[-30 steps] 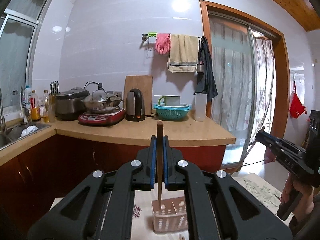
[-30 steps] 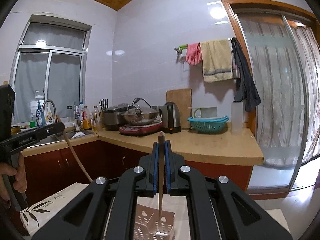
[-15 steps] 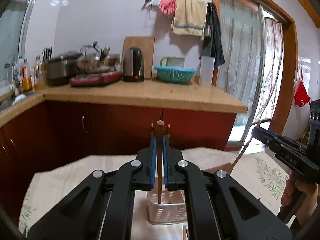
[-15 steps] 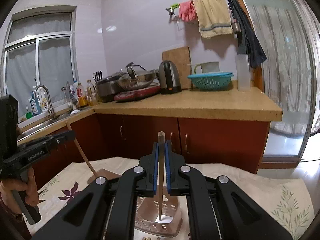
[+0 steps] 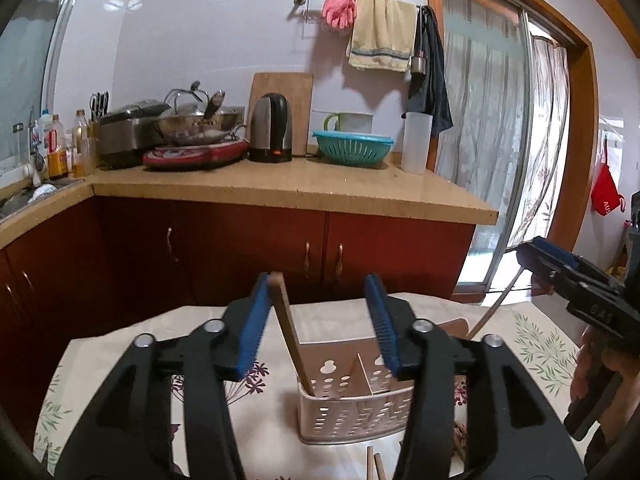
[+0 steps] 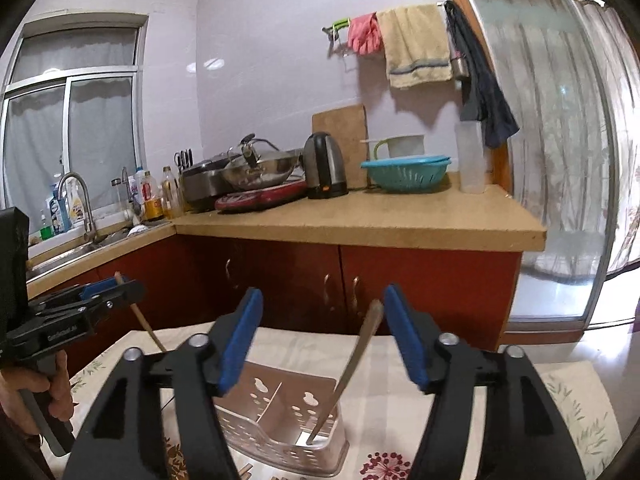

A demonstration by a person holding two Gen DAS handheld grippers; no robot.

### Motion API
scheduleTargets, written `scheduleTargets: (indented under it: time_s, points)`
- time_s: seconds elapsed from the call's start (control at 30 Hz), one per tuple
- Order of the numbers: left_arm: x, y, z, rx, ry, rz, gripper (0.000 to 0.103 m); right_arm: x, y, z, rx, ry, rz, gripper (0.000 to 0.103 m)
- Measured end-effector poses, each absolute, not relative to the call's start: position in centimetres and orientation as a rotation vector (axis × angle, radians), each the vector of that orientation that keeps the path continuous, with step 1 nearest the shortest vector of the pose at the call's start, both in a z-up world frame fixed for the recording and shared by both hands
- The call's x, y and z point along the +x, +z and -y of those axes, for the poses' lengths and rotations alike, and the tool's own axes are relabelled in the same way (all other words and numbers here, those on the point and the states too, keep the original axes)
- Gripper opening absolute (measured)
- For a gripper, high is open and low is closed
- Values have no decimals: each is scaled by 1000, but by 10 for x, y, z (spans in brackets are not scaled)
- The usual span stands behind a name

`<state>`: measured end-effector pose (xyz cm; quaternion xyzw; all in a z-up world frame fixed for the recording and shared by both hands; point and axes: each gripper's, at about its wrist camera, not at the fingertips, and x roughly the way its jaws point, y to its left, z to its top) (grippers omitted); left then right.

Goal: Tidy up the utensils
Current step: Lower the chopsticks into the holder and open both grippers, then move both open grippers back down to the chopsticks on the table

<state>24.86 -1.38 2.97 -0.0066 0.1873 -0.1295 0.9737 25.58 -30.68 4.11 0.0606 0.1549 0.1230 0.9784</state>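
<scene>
A white perforated utensil caddy (image 5: 352,412) (image 6: 272,432) stands on the flower-print tablecloth (image 5: 100,364). My left gripper (image 5: 318,284) is above it with its jaws opening. A wooden chopstick (image 5: 290,332) stands in the caddy's left compartment, its top leaning on the left pad and free of the right one. My right gripper (image 6: 322,294) is also opening. A thin metal-looking utensil (image 6: 352,364) stands loose in the right compartment, tilted toward the right pad. Each gripper shows in the other's view: right gripper (image 5: 536,252), left gripper (image 6: 120,284).
More chopsticks (image 5: 374,462) lie on the cloth in front of the caddy. Red cabinets and a counter (image 5: 280,188) with a kettle (image 5: 270,128), wok and teal colander (image 5: 352,148) stand behind the table. A glass sliding door (image 6: 560,160) is at the right.
Both grippers came down over the caddy, then went from shut to open. The chopstick and the metal utensil slipped free and now lean in their compartments.
</scene>
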Motion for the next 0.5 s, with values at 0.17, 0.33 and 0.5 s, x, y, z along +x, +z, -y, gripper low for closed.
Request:
scheduleTargets:
  time_s: [0.17,0.33,0.5]
  points:
    - [224,41,12,9,-247,-332,65,230,52,314,108,226,-274,71]
    - [196,43,8,13,-236,-316,66,198,53,321,99,218,-275,71]
    - [160,28,5,16,-213,-321,66,167,40,327,94,189,-290,71]
